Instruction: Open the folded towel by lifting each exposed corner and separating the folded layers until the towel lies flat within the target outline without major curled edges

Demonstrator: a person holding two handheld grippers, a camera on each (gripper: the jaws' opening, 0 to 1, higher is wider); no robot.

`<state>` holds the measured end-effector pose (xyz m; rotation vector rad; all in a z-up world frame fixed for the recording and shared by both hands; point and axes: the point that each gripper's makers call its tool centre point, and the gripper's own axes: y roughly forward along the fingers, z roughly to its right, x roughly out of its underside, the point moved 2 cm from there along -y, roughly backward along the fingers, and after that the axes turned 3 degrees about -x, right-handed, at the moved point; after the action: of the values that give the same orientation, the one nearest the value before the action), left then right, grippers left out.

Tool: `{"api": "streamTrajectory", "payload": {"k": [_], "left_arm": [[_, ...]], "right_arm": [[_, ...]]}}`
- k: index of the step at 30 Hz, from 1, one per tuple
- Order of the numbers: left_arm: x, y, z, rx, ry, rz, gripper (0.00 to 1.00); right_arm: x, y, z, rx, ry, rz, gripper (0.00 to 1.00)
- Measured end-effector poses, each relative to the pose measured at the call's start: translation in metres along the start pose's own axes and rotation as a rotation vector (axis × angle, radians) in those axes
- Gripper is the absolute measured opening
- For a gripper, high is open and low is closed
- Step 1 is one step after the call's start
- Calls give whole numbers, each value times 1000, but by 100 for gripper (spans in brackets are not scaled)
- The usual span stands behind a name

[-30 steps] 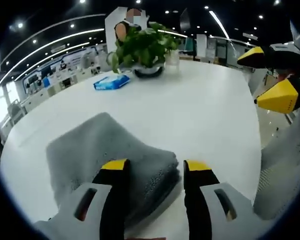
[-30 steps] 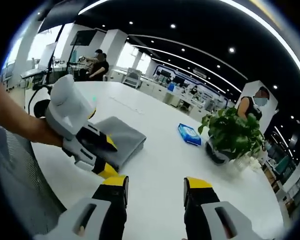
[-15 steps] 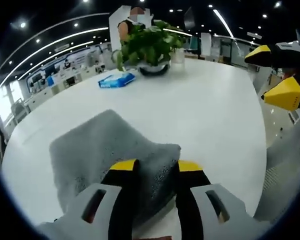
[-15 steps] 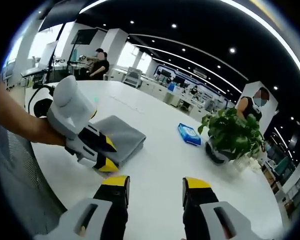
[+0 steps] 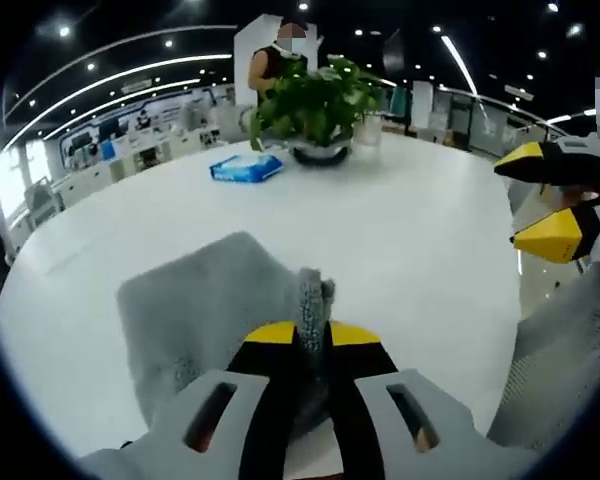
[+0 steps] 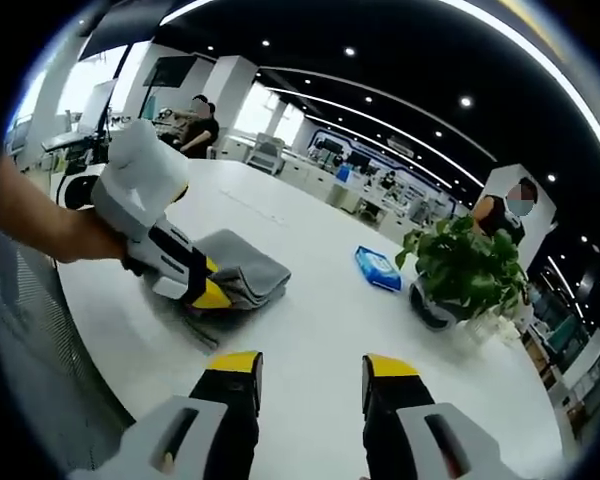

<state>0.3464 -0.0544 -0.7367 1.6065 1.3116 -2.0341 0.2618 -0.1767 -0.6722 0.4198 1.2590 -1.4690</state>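
- A white round table (image 5: 400,230) in a large ceiling-lit office carried a potted plant (image 5: 315,105) and blue packet (image 5: 246,168).
- The left gripper (image 5: 310,345) pinched the grey towel (image 5: 205,310) corner at the table's near edge.
- The right gripper (image 6: 305,375) hovered, fingers apart, holding nothing.

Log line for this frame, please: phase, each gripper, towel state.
phase: first corner lift | left gripper: shut on towel corner, pinched edge raised | right gripper: open, over bare table | towel: mostly folded
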Motion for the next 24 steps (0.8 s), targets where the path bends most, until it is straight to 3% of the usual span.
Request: {"api": "streamTrajectory", "payload": {"k": [15,24], "left_arm": [[-28,-25,-4,16,-70,93,7],[-48,-50,-33,-67,-180,216,7]], "right_arm": [[-2,-3,6,31,11,18,37],[-3,-4,7,38,15,22,37]]}}
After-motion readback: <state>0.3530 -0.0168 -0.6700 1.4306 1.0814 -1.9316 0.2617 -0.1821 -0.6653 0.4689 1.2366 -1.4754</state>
